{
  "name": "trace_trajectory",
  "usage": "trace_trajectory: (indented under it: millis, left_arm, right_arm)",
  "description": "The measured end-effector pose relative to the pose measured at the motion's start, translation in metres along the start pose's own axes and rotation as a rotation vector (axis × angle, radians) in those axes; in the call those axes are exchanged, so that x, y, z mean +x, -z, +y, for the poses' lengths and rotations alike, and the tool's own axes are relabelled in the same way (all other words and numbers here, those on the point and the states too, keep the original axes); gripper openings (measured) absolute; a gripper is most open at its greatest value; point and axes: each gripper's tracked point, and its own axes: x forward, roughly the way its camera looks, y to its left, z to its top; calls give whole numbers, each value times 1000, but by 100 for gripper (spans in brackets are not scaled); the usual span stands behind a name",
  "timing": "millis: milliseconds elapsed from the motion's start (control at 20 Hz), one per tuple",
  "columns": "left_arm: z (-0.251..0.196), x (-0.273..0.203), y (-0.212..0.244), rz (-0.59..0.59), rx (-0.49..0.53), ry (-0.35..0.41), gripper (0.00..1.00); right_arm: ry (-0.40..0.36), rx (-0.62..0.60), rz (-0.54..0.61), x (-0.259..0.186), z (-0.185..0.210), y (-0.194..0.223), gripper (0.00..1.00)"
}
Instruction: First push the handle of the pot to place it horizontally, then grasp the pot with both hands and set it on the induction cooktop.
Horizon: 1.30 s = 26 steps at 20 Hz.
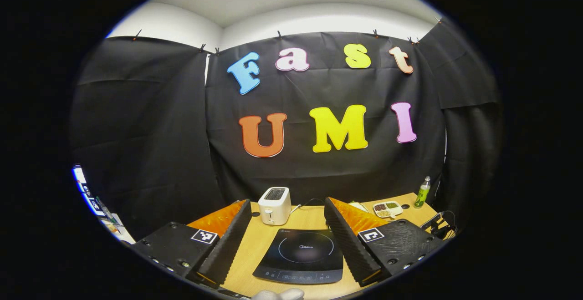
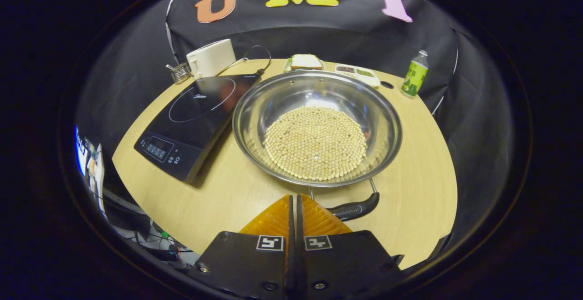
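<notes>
Pot [image 2: 317,127]: steel, wide, on the table [image 2: 218,195] just right of the cooktop [image 2: 191,118], touching or nearly touching it; holds a bed of pale beans [image 2: 315,143]; its black handle [image 2: 353,209] on the near rim, close to the right gripper.
Right gripper [image 2: 294,200]: fingers pressed together, holding nothing, tips just beside the handle.
Left gripper [image 1: 288,227]: fingers wide apart, empty, poised above the cooktop [image 1: 300,254].
Behind the cooktop: toaster [image 2: 210,58]; bottle [image 2: 415,73] well off to the right.
Risks, judged: a hard shove at the handle may slide the whole pot into the cooktop; an uneven two-handed lift may tip it and spill beans.
</notes>
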Motion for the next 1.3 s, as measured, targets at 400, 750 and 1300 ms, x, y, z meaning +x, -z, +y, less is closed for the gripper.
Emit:
trace_trajectory:
  millis: [400, 750, 1300]
  left_arm:
    - [-16, 7, -2, 4, -5, 18, 96]
    - [-27, 13, -3, 8, -7, 23, 96]
    - [-44, 19, -2, 19, -14, 3, 96]
  right_arm:
    - [60, 21, -1, 1, -45, -2, 4]
    - [97, 9, -4, 0, -78, -6, 4]
    - [123, -99, -12, 12, -130, -27, 4]
